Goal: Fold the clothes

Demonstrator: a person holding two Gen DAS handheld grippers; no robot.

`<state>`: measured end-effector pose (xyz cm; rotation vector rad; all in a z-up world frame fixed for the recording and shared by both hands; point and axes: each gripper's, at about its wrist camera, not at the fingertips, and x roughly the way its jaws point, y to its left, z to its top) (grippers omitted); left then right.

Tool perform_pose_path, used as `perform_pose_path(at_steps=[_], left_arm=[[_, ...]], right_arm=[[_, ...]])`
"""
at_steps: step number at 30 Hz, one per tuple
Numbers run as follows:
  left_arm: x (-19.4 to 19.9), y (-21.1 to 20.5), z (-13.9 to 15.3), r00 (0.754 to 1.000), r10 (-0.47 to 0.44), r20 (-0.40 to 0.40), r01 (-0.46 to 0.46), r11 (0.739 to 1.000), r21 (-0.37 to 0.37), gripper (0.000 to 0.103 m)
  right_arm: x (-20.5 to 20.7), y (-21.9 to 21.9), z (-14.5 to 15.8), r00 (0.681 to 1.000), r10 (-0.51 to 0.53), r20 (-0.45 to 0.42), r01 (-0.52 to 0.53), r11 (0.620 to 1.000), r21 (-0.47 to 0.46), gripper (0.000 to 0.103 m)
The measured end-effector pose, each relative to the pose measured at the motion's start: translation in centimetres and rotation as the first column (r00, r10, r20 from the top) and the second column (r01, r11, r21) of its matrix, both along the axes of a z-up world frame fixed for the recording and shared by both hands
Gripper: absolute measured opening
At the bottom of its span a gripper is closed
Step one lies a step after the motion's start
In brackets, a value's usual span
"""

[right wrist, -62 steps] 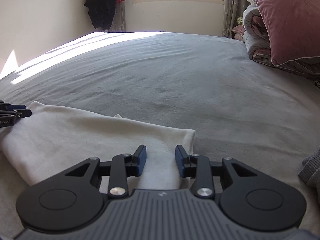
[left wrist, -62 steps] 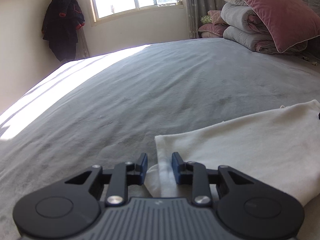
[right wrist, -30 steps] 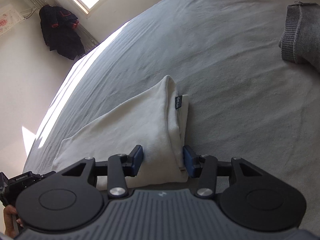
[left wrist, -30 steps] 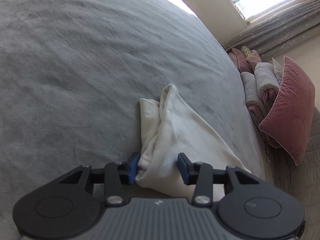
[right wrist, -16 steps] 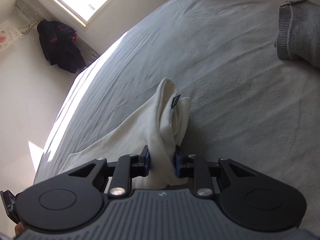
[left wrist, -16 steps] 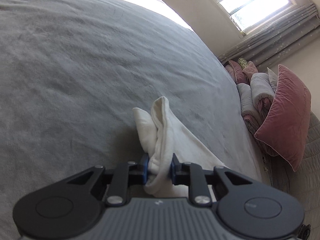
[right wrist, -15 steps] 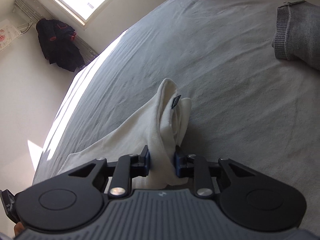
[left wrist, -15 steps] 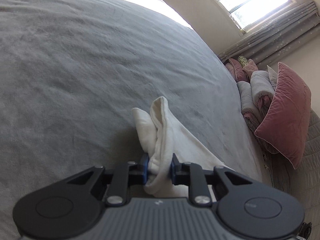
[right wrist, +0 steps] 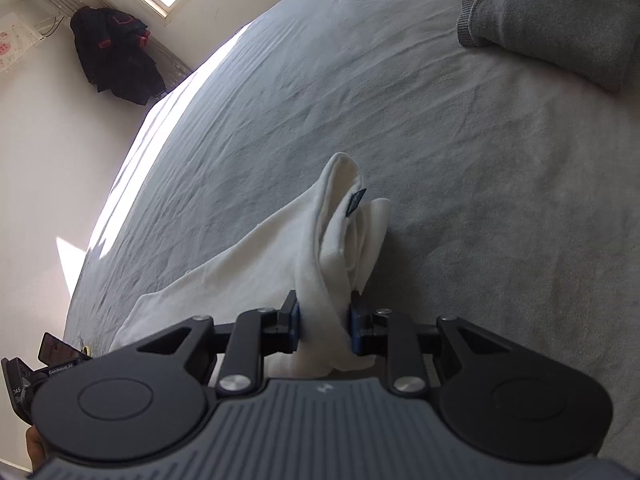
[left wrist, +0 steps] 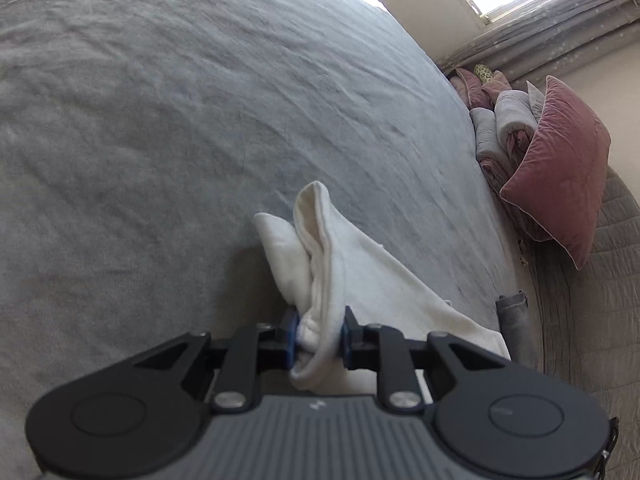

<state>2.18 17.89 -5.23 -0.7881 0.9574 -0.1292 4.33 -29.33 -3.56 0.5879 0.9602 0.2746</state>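
Two ends of the white garment [left wrist: 344, 268] are pinched tight, one by the left gripper [left wrist: 318, 342], one by the right gripper [right wrist: 325, 326]. The cloth is held up over the grey bed [left wrist: 160, 120]. Farther off, a grey sweater [right wrist: 560, 20] and a pink pillow [left wrist: 560, 168] are seen.

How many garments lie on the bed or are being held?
2: a white garment shut in both grippers' jaws, and a grey knit one lying farther off on the bed. More may be out of view.
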Motion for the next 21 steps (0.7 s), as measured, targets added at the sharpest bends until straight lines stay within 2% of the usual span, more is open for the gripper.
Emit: perform_pose_path(at_steps=[7, 9, 11, 12, 14, 15, 16, 18, 21], left_arm=[[-3.9, 0.6, -1.3, 0.999, -0.039, 0.020, 0.040, 0.999, -0.029, 0.020], [-4.4, 0.7, -2.2, 0.997, -0.046, 0.054, 0.048, 0.999, -0.023, 0.021], [-4.8, 0.8, -3.1, 0.994, -0.041, 0.099, 0.043, 0.999, -0.023, 0.023], [-4.8, 0.8, -3.4, 0.993, -0.035, 0.111, 0.038, 0.999, -0.029, 0.024], [-4.7, 0.7, -3.9, 0.990, -0.028, 0.136, 0.034, 0.998, -0.043, 0.036], [-4.5, 0.6, -4.2, 0.989, -0.027, 0.147, 0.035, 0.998, -0.052, 0.043], [-4.3, 0.5, -4.5, 0.988, -0.023, 0.153, 0.034, 0.997, -0.067, 0.045], [-4.2, 0.2, -5.3, 0.988, -0.003, 0.156, 0.019, 0.995, -0.099, 0.045], [-4.2, -0.1, -5.7, 0.984, 0.021, 0.174, -0.001, 0.994, -0.114, 0.045]], right_arm=[[-3.6, -1.2, -0.6, 0.999, 0.020, -0.031, -0.019, 1.000, 0.018, 0.027], [-4.0, -1.4, -1.5, 0.999, 0.027, -0.034, -0.027, 1.000, 0.013, 0.028], [-4.2, -1.4, -2.7, 1.000, 0.030, -0.008, -0.030, 1.000, 0.006, 0.031], [-4.3, -1.4, -3.3, 0.999, 0.032, 0.009, -0.032, 0.999, 0.003, 0.036], [-4.4, -1.2, -3.7, 0.999, 0.029, 0.032, -0.029, 1.000, -0.006, 0.038], [-4.3, -0.8, -3.3, 0.998, 0.037, 0.045, -0.036, 0.999, -0.029, 0.040], [-4.3, -0.4, -2.9, 0.996, 0.044, 0.074, -0.039, 0.997, -0.069, 0.043], [-4.6, 0.7, -1.8, 0.984, 0.062, 0.169, -0.029, 0.980, -0.195, 0.045], [-5.2, 2.6, -1.3, 0.964, 0.092, 0.251, 0.000, 0.939, -0.343, 0.045]])
